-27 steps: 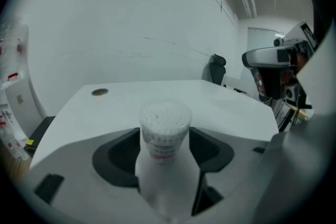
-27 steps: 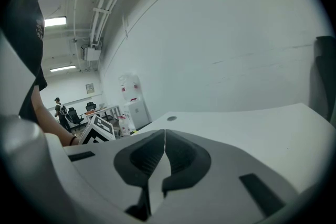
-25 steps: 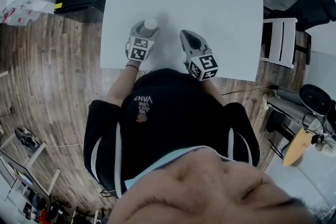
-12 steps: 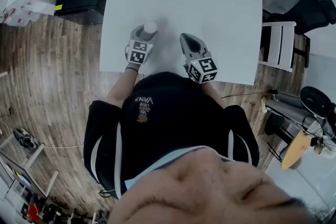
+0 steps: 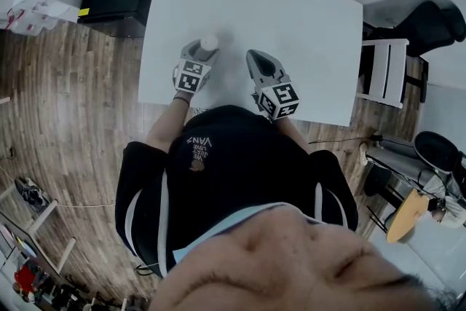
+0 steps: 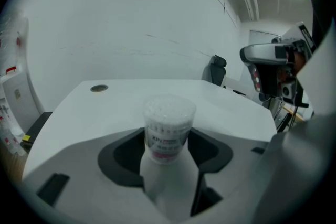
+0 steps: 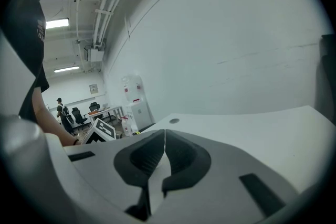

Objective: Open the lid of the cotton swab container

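The cotton swab container (image 6: 169, 118) stands upright on the white table (image 5: 291, 11), near the table edge closest to the person and toward its left side. The left gripper (image 6: 168, 137) is clamped on the lower body of the container, one jaw on each side. The container is clear plastic, and white swab heads show through its closed top. Its label begins with the letters "XIN" above a pink band; the smaller print is too blurred to read. The right gripper (image 7: 165, 134) hangs over the same table edge, just beside the left one, with its jaws pressed together and nothing between them. The person's black shirt (image 5: 198, 138) carries the print "VANS".
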Action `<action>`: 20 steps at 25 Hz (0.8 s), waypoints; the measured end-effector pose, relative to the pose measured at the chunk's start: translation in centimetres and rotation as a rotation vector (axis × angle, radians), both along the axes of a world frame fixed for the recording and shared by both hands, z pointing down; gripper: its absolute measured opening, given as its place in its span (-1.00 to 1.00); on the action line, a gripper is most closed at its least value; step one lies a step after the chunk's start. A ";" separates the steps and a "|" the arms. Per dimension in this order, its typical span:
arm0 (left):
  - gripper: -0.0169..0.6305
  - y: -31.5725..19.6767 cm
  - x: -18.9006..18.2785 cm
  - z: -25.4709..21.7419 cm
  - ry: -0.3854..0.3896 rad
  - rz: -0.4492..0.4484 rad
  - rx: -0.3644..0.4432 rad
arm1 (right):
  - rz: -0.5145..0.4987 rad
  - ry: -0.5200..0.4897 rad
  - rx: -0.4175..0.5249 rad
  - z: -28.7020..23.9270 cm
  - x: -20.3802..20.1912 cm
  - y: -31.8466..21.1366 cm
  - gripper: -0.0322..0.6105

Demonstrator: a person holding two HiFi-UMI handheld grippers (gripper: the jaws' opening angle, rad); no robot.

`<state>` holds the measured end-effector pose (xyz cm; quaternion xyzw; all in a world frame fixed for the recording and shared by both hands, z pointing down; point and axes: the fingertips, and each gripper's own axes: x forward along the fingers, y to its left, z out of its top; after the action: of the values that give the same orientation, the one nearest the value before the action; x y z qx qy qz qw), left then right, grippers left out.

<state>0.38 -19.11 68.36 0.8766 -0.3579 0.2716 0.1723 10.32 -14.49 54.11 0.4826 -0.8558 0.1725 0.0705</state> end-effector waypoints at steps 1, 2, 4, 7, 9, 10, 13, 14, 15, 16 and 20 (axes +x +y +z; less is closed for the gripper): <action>-0.14 -0.1 0.0 -0.2 0.003 0.001 0.002 | -0.002 0.000 0.002 -0.1 -0.1 -0.1 -0.86; -0.14 -0.2 -0.1 -0.4 0.005 0.002 0.005 | -0.003 0.000 0.004 -0.2 -0.1 -0.1 -0.86; -0.14 -0.3 -0.1 -0.9 0.009 0.007 0.013 | -0.008 -0.003 0.005 -0.4 -0.2 -0.2 -0.86; -0.14 -0.5 -0.2 -1.7 0.002 0.025 0.032 | -0.014 -0.007 0.012 -0.7 -0.5 -0.3 -0.86; -0.14 -0.6 -0.2 -2.4 -0.002 0.037 0.045 | -0.018 -0.008 0.019 -1.0 -0.7 -0.4 -0.86; -0.14 -0.7 -0.1 -2.8 -0.001 0.040 0.050 | -0.020 -0.008 0.022 -1.2 -0.8 -0.5 -0.86; -0.14 -0.9 -0.2 -4.0 0.003 0.046 0.063 | -0.024 -0.010 0.032 -1.5 -1.1 -0.6 -0.86; -0.14 -1.0 -0.2 -4.5 0.003 0.048 0.069 | -0.025 -0.011 0.036 -1.6 -1.2 -0.5 -0.86; -0.14 -1.0 -0.3 -5.0 0.002 0.050 0.076 | -0.025 -0.012 0.040 -1.8 -1.2 -0.5 -0.86; -0.14 -1.1 -0.3 -5.5 0.003 0.051 0.082 | -0.026 -0.013 0.044 -1.9 -1.3 -0.5 -0.86; -0.14 -1.5 -0.3 -7.7 0.021 0.047 0.095 | -0.030 -0.015 0.059 -2.5 -1.4 -0.7 -0.86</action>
<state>0.08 -20.57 60.67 0.8948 -0.3476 0.2492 0.1278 8.90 -15.15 51.57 0.4701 -0.8683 0.1496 0.0522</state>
